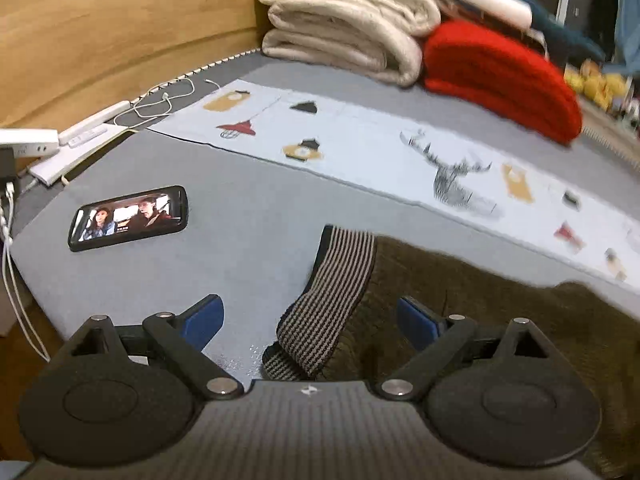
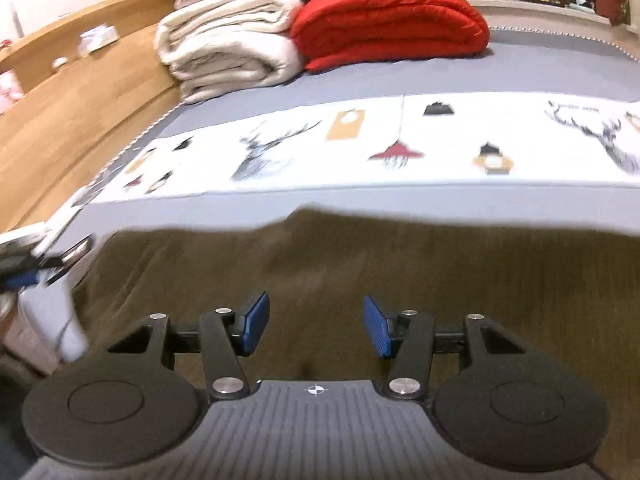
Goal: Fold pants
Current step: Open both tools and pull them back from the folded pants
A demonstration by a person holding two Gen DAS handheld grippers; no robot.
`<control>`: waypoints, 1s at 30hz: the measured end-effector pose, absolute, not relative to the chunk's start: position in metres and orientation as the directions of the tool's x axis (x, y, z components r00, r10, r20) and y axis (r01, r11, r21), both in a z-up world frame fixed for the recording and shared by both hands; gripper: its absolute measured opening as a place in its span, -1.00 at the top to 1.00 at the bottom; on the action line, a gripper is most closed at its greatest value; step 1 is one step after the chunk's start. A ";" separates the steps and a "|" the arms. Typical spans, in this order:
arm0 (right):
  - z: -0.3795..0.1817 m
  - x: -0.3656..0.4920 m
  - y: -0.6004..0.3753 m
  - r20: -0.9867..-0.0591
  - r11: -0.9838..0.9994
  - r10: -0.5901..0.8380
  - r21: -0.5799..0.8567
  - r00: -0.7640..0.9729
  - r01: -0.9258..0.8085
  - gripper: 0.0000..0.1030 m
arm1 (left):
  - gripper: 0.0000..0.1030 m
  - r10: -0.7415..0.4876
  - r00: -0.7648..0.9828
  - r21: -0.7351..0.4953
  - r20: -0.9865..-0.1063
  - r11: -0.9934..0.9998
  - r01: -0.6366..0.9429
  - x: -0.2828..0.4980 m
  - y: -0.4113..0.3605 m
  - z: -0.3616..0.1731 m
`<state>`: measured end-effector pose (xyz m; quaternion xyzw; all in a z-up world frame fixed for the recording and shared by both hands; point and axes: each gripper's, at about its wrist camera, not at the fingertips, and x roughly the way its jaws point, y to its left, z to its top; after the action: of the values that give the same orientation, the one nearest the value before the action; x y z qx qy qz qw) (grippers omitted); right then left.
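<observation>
Both tools are empty just now. Left tool (image 1: pixel 310 314) stands with its blue pads spread wide, hovering over the striped waistband (image 1: pixel 328 300) of the pants (image 1: pixel 500 320), and nothing is pinched between the pads. Right tool (image 2: pixel 316 328) has its pads apart at a middling width above the broad olive cloth of the pants (image 2: pixel 360 264), again with nothing caught.

Those pants lie spread on the grey bed (image 1: pixel 240 208), at its near edge, with the patterned strip of sheet (image 1: pixel 360 148) beyond them and a stack of folded cream blankets (image 1: pixel 344 20) and a red quilt (image 1: pixel 500 76) further back. A phone (image 1: pixel 129 218) with its screen lit lies on the bed to the left of the waistband, apart from it.

To my eye the cloth looks soft and fairly thick, with a nap like corduroy or fleece, so it should be light, limp and not slippery; it will sag and drape from wherever it is lifted and hold no shape of its own. The ribbed elastic waistband is turned up and looks the firmest part, a doubled edge that a pad can bite without sliding off. I would judge the best hold to be that band at one end and a hem or outer seam at the other, pinching through all layers so the under layer does not stay behind. A grab in the middle of the flat panel would likely only bunch up the top layer. Care is needed that a sweep does not drag the phone along.
</observation>
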<state>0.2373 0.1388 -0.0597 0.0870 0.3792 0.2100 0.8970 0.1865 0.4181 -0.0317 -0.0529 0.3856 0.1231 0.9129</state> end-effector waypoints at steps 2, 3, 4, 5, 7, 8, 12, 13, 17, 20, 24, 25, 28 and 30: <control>-0.063 0.273 0.146 -0.646 0.892 0.451 0.332 0.616 -0.306 -0.05 | -0.86 0.204 0.644 0.022 -0.737 0.960 -0.278 0.195 0.417 -0.038; -0.064 0.290 0.152 -0.647 0.888 0.459 0.344 0.609 -0.304 -0.05 | -0.86 0.205 0.631 0.017 -0.748 0.957 -0.291 0.200 0.420 -0.041; -0.065 0.308 0.160 -0.651 0.878 0.478 0.364 0.590 -0.310 -0.05 | -0.86 0.209 0.619 0.014 -0.757 0.952 -0.305 0.202 0.423 -0.045; -0.067 0.323 0.167 -0.659 0.871 0.490 0.380 0.570 -0.310 -0.04 | -0.86 0.218 0.604 0.018 -0.767 0.948 -0.319 0.204 0.424 -0.049; -0.076 0.354 0.182 -0.691 0.853 0.522 0.430 0.500 -0.296 -0.04 | -0.86 0.233 0.568 0.029 -0.790 0.938 -0.345 0.207 0.429 -0.058; -0.084 0.368 0.190 -0.717 0.837 0.547 0.464 0.432 -0.290 -0.04 | -0.86 0.227 0.557 0.020 -0.799 0.936 -0.352 0.209 0.431 -0.061; -0.098 0.380 0.227 -0.817 0.844 0.488 0.352 0.307 -0.404 0.31 | -0.89 0.234 0.540 0.025 -0.808 0.931 -0.365 0.212 0.434 -0.066; -0.095 0.375 0.235 -0.818 0.832 0.477 0.302 0.322 -0.465 0.45 | -0.93 0.245 0.539 0.037 -0.806 0.930 -0.367 0.213 0.433 -0.067; -0.094 0.370 0.235 -0.775 0.843 0.471 0.257 0.420 -0.472 0.63 | -0.94 0.269 0.541 0.069 -0.797 0.930 -0.360 0.215 0.428 -0.068; -0.107 0.372 0.232 -0.741 0.861 0.470 0.265 0.479 -0.434 0.79 | -0.94 0.278 0.541 0.082 -0.793 0.930 -0.359 0.217 0.426 -0.068; -0.096 0.367 0.221 -0.725 0.880 0.449 0.258 0.522 -0.399 0.26 | -0.94 0.267 0.541 0.068 -0.797 0.931 -0.360 0.216 0.429 -0.067; -0.088 0.359 0.214 -0.715 0.890 0.435 0.250 0.547 -0.381 0.17 | -0.94 0.265 0.543 0.065 -0.797 0.931 -0.360 0.216 0.430 -0.067; -0.065 0.320 0.190 -0.669 0.880 0.457 0.246 0.586 -0.406 0.04 | -0.94 0.275 0.563 0.069 -0.779 0.931 -0.359 0.212 0.428 -0.062; -0.060 0.290 0.176 -0.686 0.878 0.458 0.248 0.566 -0.409 -0.04 | -0.96 0.291 0.583 0.085 -0.758 0.931 -0.355 0.210 0.425 -0.058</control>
<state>0.2903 0.1764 -0.0601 0.0306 0.3962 0.2453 0.8843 0.2102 0.4249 -0.0581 -0.0379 0.4189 0.1818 0.8889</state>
